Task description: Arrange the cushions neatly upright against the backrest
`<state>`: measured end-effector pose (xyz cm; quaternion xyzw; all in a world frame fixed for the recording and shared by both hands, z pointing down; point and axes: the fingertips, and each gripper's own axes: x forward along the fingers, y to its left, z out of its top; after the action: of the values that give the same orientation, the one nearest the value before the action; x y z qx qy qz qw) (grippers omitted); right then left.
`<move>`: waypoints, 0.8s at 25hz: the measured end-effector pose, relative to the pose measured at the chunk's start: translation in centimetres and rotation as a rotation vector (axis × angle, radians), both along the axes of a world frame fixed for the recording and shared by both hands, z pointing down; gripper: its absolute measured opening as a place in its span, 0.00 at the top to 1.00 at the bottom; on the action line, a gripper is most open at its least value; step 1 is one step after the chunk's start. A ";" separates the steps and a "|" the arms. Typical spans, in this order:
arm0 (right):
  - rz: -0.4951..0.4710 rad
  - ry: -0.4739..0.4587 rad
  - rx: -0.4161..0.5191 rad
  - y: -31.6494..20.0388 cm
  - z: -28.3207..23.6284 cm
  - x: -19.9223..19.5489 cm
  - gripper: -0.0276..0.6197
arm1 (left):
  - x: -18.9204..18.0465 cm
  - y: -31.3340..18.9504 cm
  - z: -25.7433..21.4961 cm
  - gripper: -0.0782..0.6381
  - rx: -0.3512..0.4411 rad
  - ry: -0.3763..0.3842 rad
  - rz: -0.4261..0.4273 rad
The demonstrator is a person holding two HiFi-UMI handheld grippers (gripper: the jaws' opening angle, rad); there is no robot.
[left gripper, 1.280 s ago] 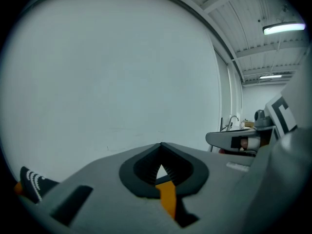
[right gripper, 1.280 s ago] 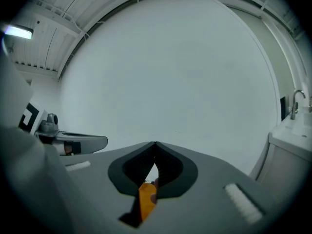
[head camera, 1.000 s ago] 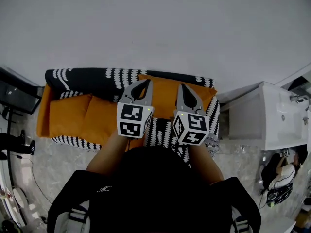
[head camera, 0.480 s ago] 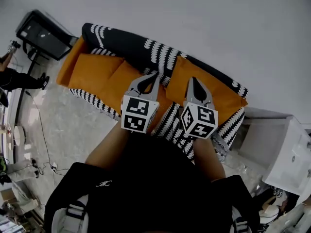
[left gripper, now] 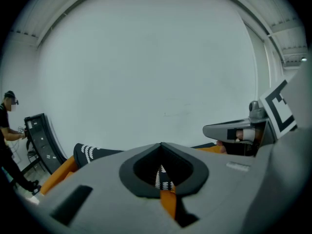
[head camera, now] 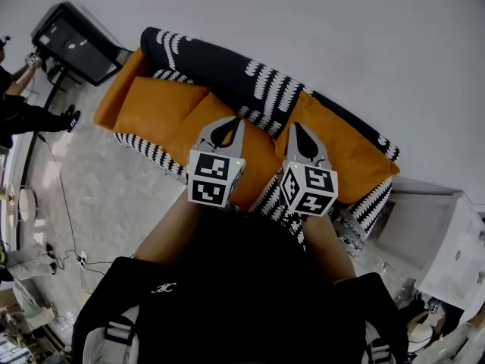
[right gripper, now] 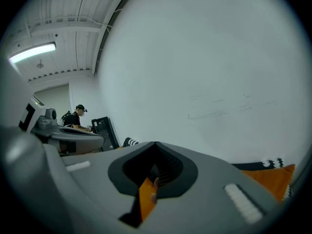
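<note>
Since a second ago the view has swung: the sofa (head camera: 227,70), which lay level across the head view, now runs on a slant from upper left to lower right. A dark screen (head camera: 76,48) has come into the upper left corner with a person (head camera: 19,108) standing beside it, and the white cabinet (head camera: 455,256) has slid to the lower right edge.

My left gripper (head camera: 226,127) and my right gripper (head camera: 301,135) stay side by side in front of me. Both have their jaws closed together with nothing in them, and they hang over the front of the seat.

The cushions are plain orange on a sofa patterned in black and white. At the left end, one cushion (head camera: 155,105) lies flat on the seat. Just beside it a second cushion (head camera: 258,158) also lies flat, partly behind my left gripper. At the right end a third cushion (head camera: 345,154) sits back against the backrest, with its near corner behind my right gripper.
</note>
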<state>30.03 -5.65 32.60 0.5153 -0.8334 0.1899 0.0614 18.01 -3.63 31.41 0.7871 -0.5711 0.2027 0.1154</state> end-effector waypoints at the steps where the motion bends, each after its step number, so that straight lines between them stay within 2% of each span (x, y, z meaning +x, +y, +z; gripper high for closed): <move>1: 0.009 0.010 -0.002 0.1 0.2 -0.8 0.95 | -0.8 -0.1 0.0 0.88 0.005 0.000 0.014; 6: 0.069 0.055 -0.018 0.6 0.5 -5.8 0.95 | -6.4 -0.5 0.3 0.88 0.015 0.056 0.063; 11: 0.151 0.103 -0.054 0.3 1.7 -13.0 0.95 | -14.5 -2.0 2.7 0.88 -0.038 0.127 0.137; 15: 0.229 0.113 -0.088 0.4 3.1 -18.3 0.95 | -20.7 -3.2 4.8 0.88 -0.070 0.113 0.225; 20: 0.304 0.155 -0.123 0.9 5.0 -22.0 0.95 | -26.8 -5.2 7.0 0.88 -0.125 0.105 0.257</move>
<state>8.00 -4.77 37.58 0.6439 -0.7254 0.2076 0.1273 -8.84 -8.87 38.41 0.8546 -0.4449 0.2093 0.1669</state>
